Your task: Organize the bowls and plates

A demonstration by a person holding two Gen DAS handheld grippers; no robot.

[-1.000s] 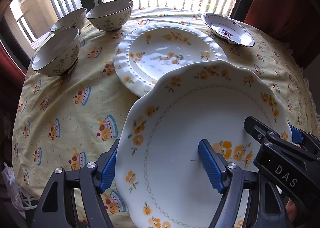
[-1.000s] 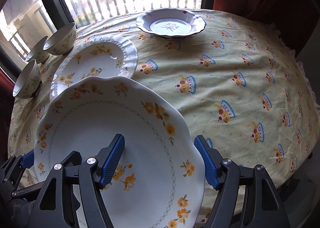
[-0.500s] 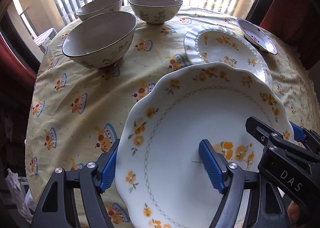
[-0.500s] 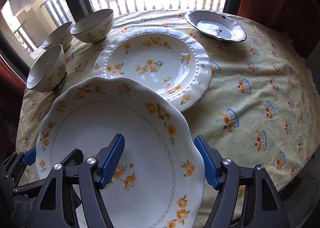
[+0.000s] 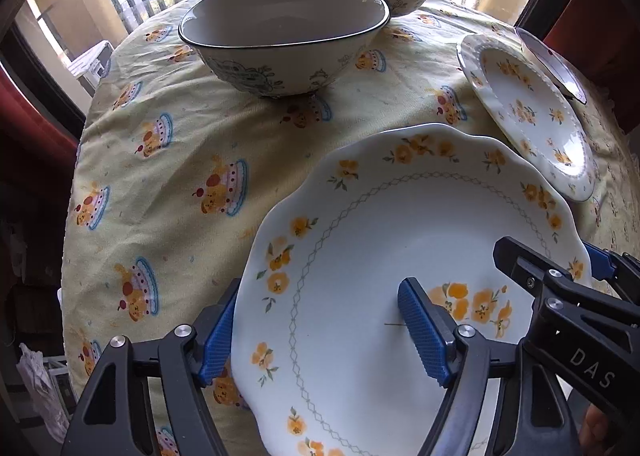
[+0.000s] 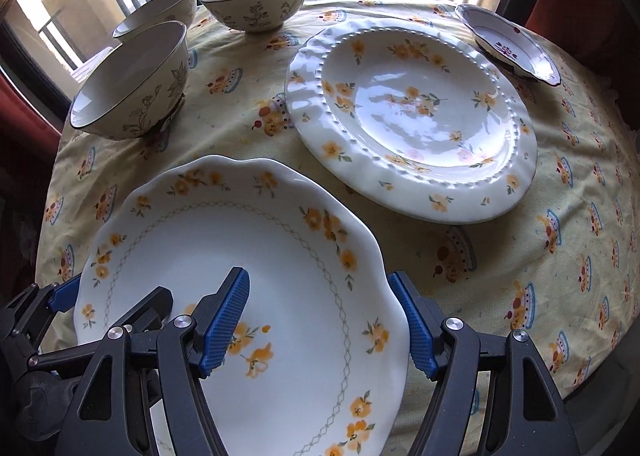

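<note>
I see a glossy, smooth ceramic plate (image 6: 248, 256) low in the frame; behind it a shinier plate (image 6: 412, 115) with a beaded rim. The bowls (image 6: 132, 79) at upper left look glazed. The tablecloth (image 6: 500, 256) is matt woven cloth, slightly wrinkled. My gripper's fingers (image 6: 224, 324) carry ribbed blue plastic pads on matt black plastic.

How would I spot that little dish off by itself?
Start at the yellow tablecloth and find the beaded-rim plate in its middle. Beyond its far right edge sits the small dish. Unlike the orange-flowered plates, it has a dark red rim and a red motif.
</note>
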